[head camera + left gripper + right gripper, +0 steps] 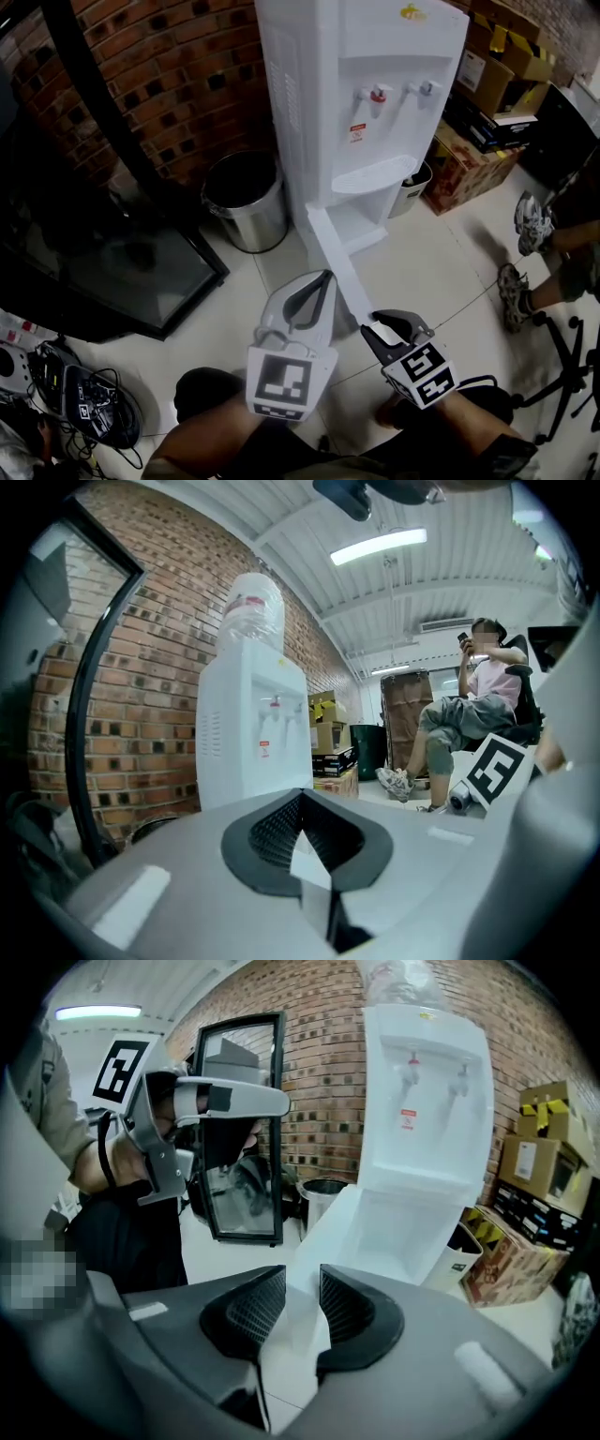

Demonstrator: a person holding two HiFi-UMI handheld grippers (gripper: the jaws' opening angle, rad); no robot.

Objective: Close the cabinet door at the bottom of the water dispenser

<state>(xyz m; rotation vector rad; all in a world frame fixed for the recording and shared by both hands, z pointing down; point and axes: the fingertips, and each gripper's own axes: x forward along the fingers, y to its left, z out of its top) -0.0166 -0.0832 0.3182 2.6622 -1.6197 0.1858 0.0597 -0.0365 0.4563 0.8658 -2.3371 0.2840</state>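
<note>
White door [339,264] of the one dispenser [361,103], below two taps [378,94], is seemingly pinched by the right gripper [373,329]; the jaws of the left gripper [325,276] are pressed together.

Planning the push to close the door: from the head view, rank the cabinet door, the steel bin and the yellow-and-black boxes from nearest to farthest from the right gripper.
1. cabinet door: centre, its free edge between the right gripper's fingers.
2. steel bin: on the floor, left of the dispenser.
3. yellow-and-black boxes: top right, at the back.
</note>
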